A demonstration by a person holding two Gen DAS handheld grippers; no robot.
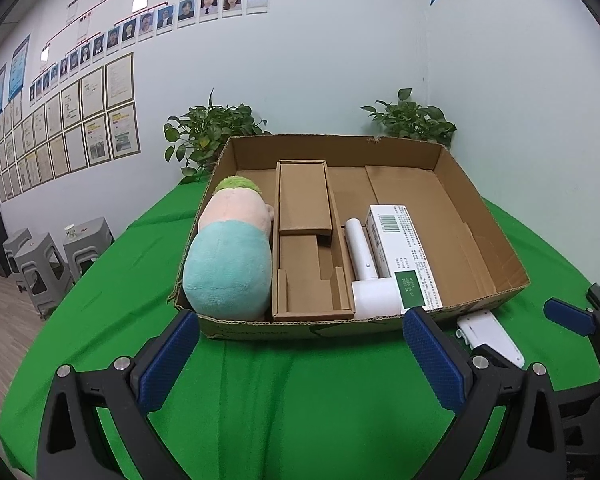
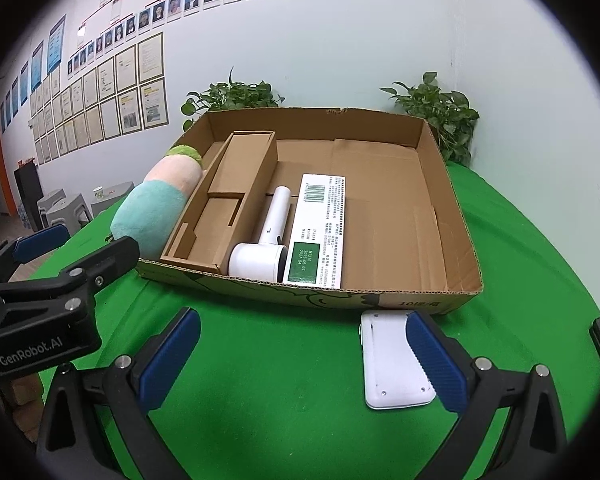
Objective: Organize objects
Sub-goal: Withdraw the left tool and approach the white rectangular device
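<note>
A shallow cardboard tray (image 1: 480, 240) (image 2: 452, 220) stands on the green table. In it lie a teal and pink plush toy (image 1: 228, 264) (image 2: 148, 216) at the left, a brown cardboard insert (image 1: 304, 240) (image 2: 224, 216), a white handheld device (image 1: 368, 276) (image 2: 264, 256) and a white and green box (image 1: 408, 252) (image 2: 320, 228). A flat white device (image 1: 488, 336) (image 2: 392, 364) lies on the cloth in front of the tray's right corner. My left gripper (image 1: 300, 356) is open and empty in front of the tray. My right gripper (image 2: 304, 356) is open, its right finger (image 2: 432, 360) beside the flat device.
Two potted plants (image 1: 208, 132) (image 1: 412, 120) stand behind the tray against the wall. Grey stools (image 1: 48, 264) stand on the floor at the left. The table's green cloth (image 1: 300, 400) drops off at the left edge.
</note>
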